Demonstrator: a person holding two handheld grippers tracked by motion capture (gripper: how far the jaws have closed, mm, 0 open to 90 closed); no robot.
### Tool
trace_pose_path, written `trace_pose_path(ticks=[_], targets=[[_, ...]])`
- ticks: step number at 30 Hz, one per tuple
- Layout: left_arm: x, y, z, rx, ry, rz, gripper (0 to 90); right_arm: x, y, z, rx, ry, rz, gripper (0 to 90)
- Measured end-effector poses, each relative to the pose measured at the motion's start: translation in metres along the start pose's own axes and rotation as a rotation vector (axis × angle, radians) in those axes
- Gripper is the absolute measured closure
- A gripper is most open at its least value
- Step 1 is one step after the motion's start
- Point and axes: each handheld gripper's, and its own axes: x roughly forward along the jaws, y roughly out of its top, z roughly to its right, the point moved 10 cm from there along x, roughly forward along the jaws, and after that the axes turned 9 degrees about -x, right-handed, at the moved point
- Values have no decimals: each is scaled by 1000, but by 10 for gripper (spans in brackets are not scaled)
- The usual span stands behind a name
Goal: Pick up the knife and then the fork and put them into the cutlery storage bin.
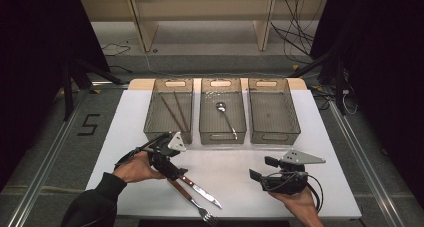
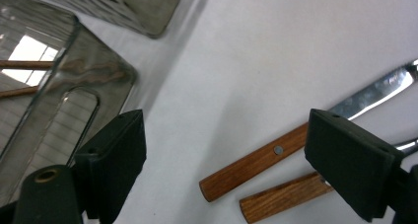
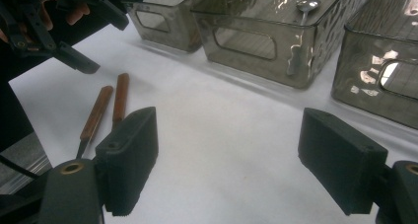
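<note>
Chopsticks [image 1: 175, 112] and a spoon [image 1: 226, 116] already lie in bins. The knife [image 1: 200, 188] and fork [image 1: 192, 203] remain on the table [image 1: 235, 162], nearer than the spoon's bin [image 1: 223, 118]. The left gripper [image 1: 172, 173] hovers over their handles, fingers open and empty; the right gripper [image 1: 260, 169] waits open.

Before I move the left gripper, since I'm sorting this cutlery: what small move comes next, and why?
Probably lower the left gripper a little and shift it so its open jaws straddle the knife handle, then close. The jaws stand wide apart just above the two wooden handles, gripping nothing, and the fork lies close beside it, so centre on one handle only.
</note>
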Motion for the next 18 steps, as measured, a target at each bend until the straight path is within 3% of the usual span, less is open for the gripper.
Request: trace_pose_path(ticks=[18], targets=[[23, -14, 19, 140, -63, -167, 212, 3, -1, -1, -1, 8, -12, 241]])
